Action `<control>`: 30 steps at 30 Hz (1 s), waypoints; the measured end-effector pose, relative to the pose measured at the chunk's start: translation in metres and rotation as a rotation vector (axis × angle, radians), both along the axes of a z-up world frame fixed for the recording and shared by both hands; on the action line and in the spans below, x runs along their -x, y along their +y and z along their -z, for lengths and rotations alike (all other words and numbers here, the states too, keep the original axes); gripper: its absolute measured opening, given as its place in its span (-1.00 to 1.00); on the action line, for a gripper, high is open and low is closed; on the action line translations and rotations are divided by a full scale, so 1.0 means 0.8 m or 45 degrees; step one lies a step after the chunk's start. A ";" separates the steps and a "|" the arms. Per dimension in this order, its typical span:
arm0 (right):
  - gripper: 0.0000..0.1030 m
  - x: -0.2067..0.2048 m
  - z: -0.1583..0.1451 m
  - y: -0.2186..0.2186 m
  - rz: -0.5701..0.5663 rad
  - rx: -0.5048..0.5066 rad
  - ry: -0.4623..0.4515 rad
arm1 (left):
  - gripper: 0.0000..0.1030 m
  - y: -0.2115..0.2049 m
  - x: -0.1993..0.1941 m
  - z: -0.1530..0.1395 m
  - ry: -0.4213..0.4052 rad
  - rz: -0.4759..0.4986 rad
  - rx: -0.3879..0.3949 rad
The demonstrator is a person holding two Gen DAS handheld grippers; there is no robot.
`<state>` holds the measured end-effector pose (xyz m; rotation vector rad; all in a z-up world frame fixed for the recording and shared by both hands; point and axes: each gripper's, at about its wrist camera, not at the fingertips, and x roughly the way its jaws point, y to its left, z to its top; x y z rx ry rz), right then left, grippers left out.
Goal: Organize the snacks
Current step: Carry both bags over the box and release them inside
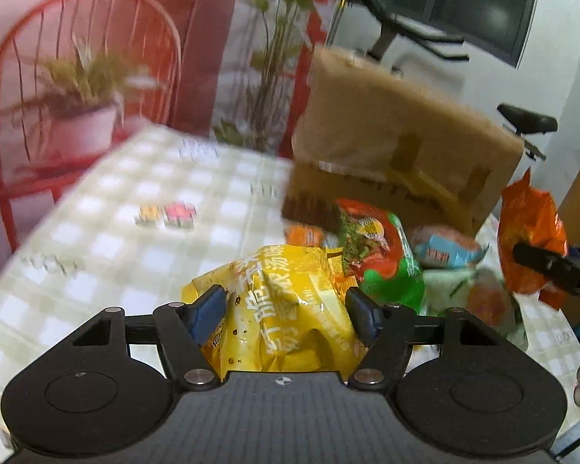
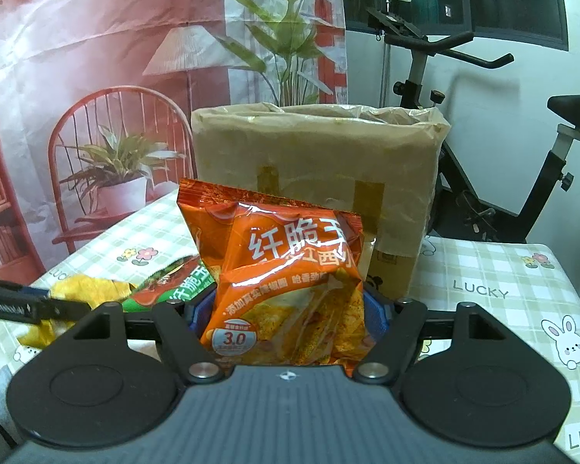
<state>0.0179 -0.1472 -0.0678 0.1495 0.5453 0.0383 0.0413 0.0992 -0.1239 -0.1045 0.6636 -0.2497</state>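
My left gripper (image 1: 286, 301) and right gripper (image 2: 290, 305) are matte black, with round side discs, silver screws, ribbed centre plates bearing a small compass mark, and blue finger pads (image 1: 208, 311).

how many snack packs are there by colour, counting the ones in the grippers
yellow pack, in the left gripper: 1
orange pack, in the right gripper: 1
green and red pack, on the table: 1
light blue pack, on the table: 1
pale green and orange pack, blurred: 1
total: 5 clearly seen; a small orange item by the cardboard box is too blurred to count
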 end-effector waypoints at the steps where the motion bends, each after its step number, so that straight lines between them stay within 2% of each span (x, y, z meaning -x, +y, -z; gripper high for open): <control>1: 0.45 -0.001 -0.001 0.001 -0.001 0.003 -0.005 | 0.35 -0.001 0.000 -0.008 -0.029 0.000 -0.011; 5: 0.45 -0.004 -0.004 -0.002 0.001 0.014 -0.023 | 0.27 -0.004 -0.003 -0.028 -0.107 -0.010 -0.039; 8: 0.45 -0.005 -0.005 -0.007 0.018 0.009 -0.031 | 0.18 -0.003 -0.008 -0.031 -0.107 -0.033 -0.039; 14: 0.45 -0.004 0.002 -0.013 0.029 -0.012 -0.009 | 0.05 0.013 -0.011 -0.004 -0.016 -0.084 -0.041; 18: 0.45 -0.006 0.007 -0.008 0.016 -0.020 0.010 | 0.05 0.024 -0.019 0.039 0.124 -0.066 -0.052; 21: 0.45 -0.006 0.007 -0.004 -0.002 -0.026 0.007 | 0.20 0.028 -0.014 0.046 0.116 -0.049 -0.066; 23: 0.45 -0.005 0.006 -0.002 -0.007 -0.027 0.007 | 0.55 0.031 -0.017 0.045 0.160 -0.063 -0.064; 26: 0.45 -0.006 0.008 -0.003 -0.005 -0.039 0.012 | 0.69 0.035 -0.018 0.045 0.191 -0.090 -0.092; 28: 0.45 -0.006 0.009 -0.002 -0.008 -0.045 0.016 | 0.88 0.038 -0.017 0.048 0.215 -0.101 -0.099; 30: 0.45 -0.007 0.011 0.000 -0.012 -0.049 0.024 | 0.91 0.040 -0.020 0.056 0.253 -0.088 -0.080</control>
